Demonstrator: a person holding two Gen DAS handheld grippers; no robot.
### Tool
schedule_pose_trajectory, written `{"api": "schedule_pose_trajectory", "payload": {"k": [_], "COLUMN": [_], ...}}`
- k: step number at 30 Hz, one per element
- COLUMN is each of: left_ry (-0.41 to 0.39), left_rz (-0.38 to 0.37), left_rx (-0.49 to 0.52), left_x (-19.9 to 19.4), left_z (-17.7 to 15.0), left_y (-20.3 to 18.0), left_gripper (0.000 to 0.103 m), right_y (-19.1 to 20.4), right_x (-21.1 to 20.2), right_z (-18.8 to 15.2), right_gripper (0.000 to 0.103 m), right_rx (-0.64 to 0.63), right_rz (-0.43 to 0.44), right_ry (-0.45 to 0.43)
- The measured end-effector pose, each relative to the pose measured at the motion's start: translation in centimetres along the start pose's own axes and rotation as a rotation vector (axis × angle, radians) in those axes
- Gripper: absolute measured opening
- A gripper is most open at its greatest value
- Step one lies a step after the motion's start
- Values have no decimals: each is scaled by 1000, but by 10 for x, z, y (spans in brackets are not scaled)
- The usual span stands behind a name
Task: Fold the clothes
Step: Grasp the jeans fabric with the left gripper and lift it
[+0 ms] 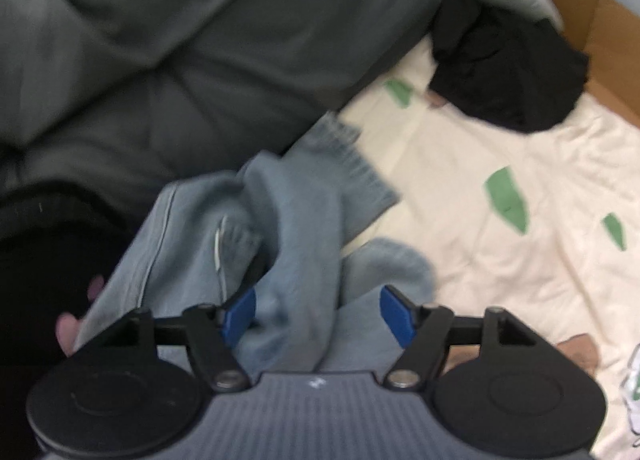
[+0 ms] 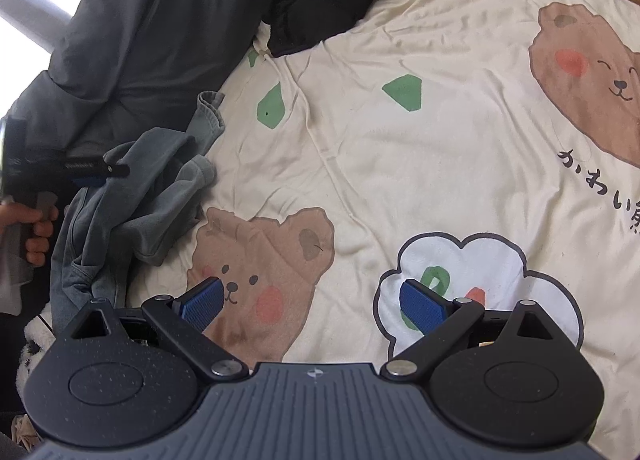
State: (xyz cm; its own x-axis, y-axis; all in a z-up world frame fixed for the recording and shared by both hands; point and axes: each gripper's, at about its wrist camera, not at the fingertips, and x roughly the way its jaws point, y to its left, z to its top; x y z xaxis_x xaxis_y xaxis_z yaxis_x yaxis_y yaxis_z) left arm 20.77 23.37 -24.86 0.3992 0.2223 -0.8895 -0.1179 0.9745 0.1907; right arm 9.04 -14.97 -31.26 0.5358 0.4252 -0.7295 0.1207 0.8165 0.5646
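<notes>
Nearest in the left wrist view, the left gripper [image 1: 316, 312] points steeply down with its fingers [image 1: 240, 314] spread, and a thick ridge of the blue-grey garment [image 1: 280, 227] runs up between them. The pads do not seem to press on the cloth, so I judge it is not held. In the right wrist view the right gripper [image 2: 312, 306] hovers over the bed cover [image 2: 400, 163], a cream sheet with printed bears; its fingers are also spread and nothing is between them.

The garment lies crumpled at the left edge of the bed, partly hanging over the side, just beside the dark grey quilt [image 1: 160, 39]. One ribbed cuff [image 1: 352, 155] reaches out onto the cream sheet. Farther off, a black garment [image 1: 504, 63] lies in a heap near the far edge, and behind it there is brown cardboard [image 1: 592, 31].

The step in hand is, I think, to get the blue-grey piece onto the open sheet and make it flat. To do this well, the left fingers should close on a single edge or seam, not on the whole bunched ridge. The right gripper could then take the cuff or a far corner, so that both hands can pull the cloth apart and lay it smooth in the middle of the bed before any fold.
</notes>
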Motion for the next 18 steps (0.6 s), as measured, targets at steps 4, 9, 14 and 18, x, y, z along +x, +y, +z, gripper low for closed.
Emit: {"api": "schedule_pose_trajectory", "payload": {"k": [4,9,14,18], "left_ry": [92,102,99,62], "left_rz": [-30,-24,-67,-101], "left_rx": [-3,0,-87,-60], "left_x": [33,50,50,39], "left_z": [-10,-18,-19,-22], "left_y": [9,13,26,22], "left_gripper": [71,53,7,6], "right_y": [1,1,-1,1], "right_x": [2,4,9,10], "right_z": [0,-1,-5,-5], "right_gripper": [97,97,97,97], "right_rx": [-8,-11,0,-9], "right_rz": [-4,-11,-15,-8], "right_ry": [9,21,39,42]}}
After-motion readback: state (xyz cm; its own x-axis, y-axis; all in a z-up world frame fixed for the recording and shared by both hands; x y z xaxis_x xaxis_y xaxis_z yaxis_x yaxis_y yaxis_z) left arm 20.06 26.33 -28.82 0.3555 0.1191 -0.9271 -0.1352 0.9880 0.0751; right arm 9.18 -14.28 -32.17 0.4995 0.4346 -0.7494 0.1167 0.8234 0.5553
